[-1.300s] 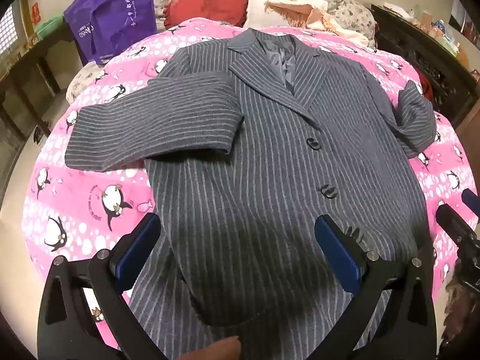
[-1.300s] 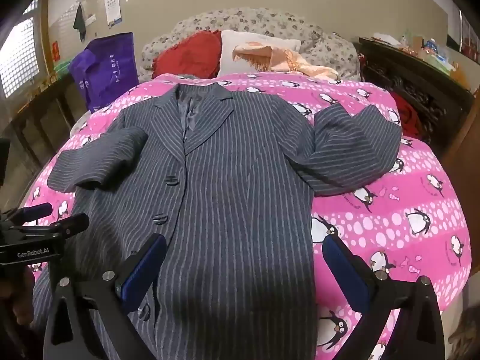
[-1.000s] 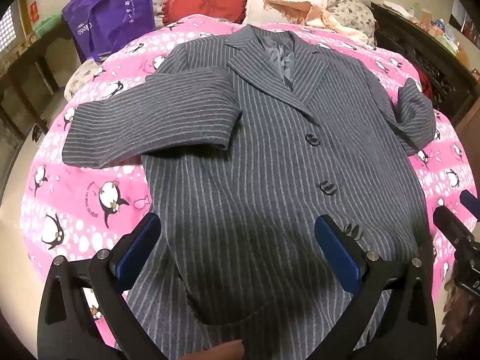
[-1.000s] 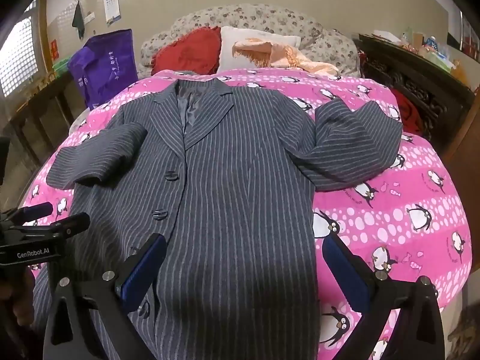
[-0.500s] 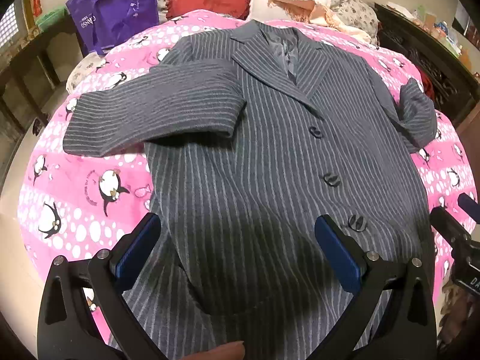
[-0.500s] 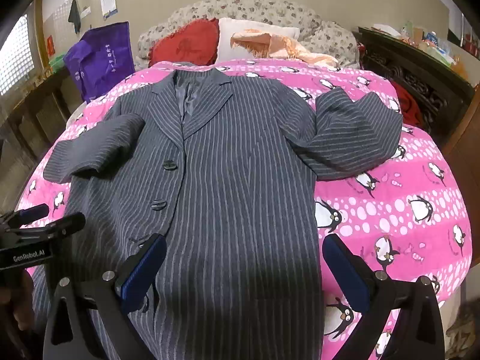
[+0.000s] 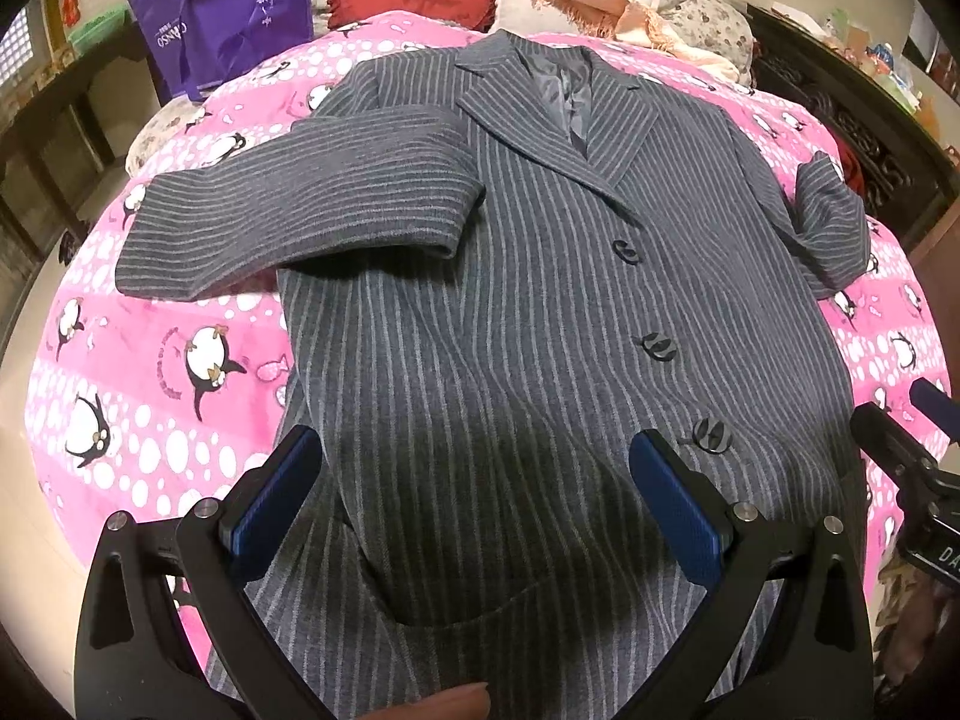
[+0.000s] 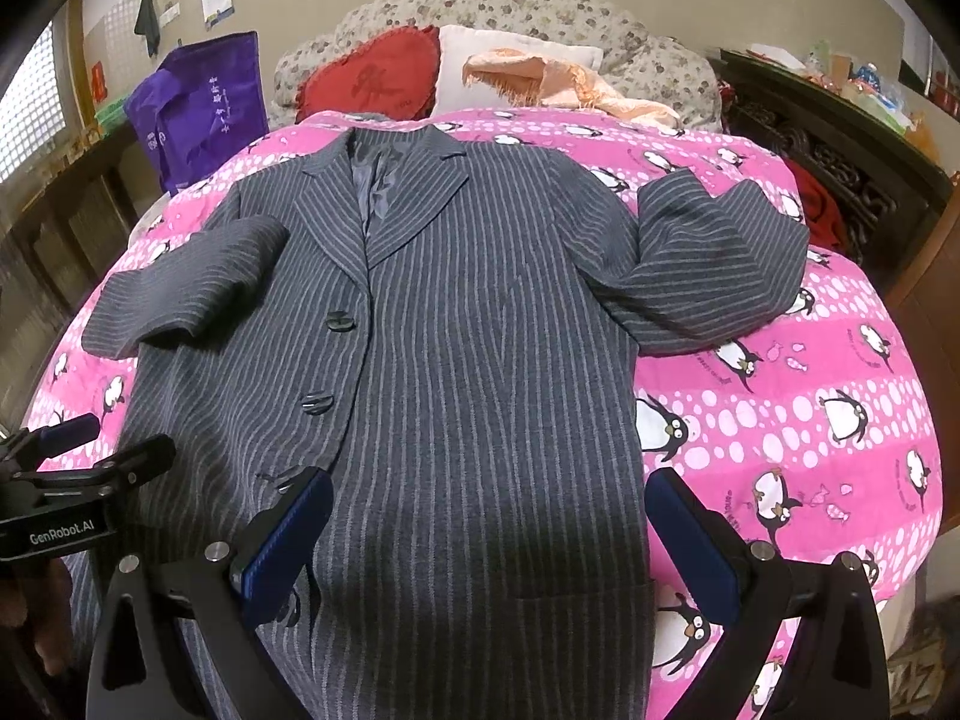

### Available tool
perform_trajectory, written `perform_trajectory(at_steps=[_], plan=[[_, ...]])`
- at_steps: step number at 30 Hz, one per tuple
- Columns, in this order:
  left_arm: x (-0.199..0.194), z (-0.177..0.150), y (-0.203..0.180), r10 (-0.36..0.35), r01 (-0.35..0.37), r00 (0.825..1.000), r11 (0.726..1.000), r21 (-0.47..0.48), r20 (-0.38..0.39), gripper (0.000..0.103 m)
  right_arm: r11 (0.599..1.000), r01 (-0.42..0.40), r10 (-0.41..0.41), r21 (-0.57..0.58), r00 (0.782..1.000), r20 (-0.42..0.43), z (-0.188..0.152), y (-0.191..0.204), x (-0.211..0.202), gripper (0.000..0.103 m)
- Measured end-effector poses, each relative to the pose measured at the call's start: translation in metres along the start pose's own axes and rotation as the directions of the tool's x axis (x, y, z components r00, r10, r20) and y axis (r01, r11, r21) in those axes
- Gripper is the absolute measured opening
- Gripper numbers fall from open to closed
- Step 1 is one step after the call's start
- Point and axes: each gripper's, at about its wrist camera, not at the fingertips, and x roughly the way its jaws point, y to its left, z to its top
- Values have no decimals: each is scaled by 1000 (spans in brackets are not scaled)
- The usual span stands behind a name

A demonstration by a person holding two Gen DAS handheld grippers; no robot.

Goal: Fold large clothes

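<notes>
Since 1.3 s ago, moved a little forward and lower over the coat (image 7: 510,312): more of the third button (image 7: 711,435) now shows near the left gripper (image 7: 474,498), otherwise the same layout.

Lies face up and buttoned on the pink penguin blanket (image 7: 150,396), collar toward the pillows (image 8: 516,69), hem toward the camera. Left sleeve (image 7: 300,198) bent across the chest side, right sleeve (image 8: 714,264) folded back on itself beside the body.

Looks like thick wool-type cloth, so probably heavy for 1 pinch, soft and not fragile, with some stiffness in the lapels and shoulders. Should drape and drag rather than slip. Best taken at a sleeve cuff, or at the hem corners for the lengthwise fold; a grip through 2 layers likely needs a deep bite.

Left gripper wide open, holding nothing, above the lower front panel, which fills the gap between the pads; contact with the cloth cannot be told from this view. Right gripper (image 8: 489,531) equally wide open and empty, straddling the coat's right edge: left pad over the stripes, right pad over the blanket.

Farther out: purple bag (image 7: 222,6), red cushion (image 8: 372,75), dark wooden furniture (image 8: 840,138).
</notes>
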Motion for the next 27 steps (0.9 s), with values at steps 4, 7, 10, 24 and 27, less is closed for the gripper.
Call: perform_trajectory(at_steps=[4,7,10,24,27], plan=[[4,-3,1,1,-1,1000,1000,-4,-10,103,1000,0,0,-3,1000,1,-1,3,0,103],[6,-5,2,4,-4,1000,1000,-3,-14,103,1000,1,-1,-3,1000,-2,-2,4,1,103],[7,-6,3,3,-3,1000,1000,-8,-16,103,1000,3,-3,-6,1000,-8,-3,6,3,103],[10,-9,2,2,-2,1000,1000,-13,-22,103,1000,5,-6,-10,1000,-10,-6,8,4,103],[10,-9,3,3,-4,1000,1000,-19,-23,103,1000,6,-6,-12,1000,-13,-8,10,3,103]])
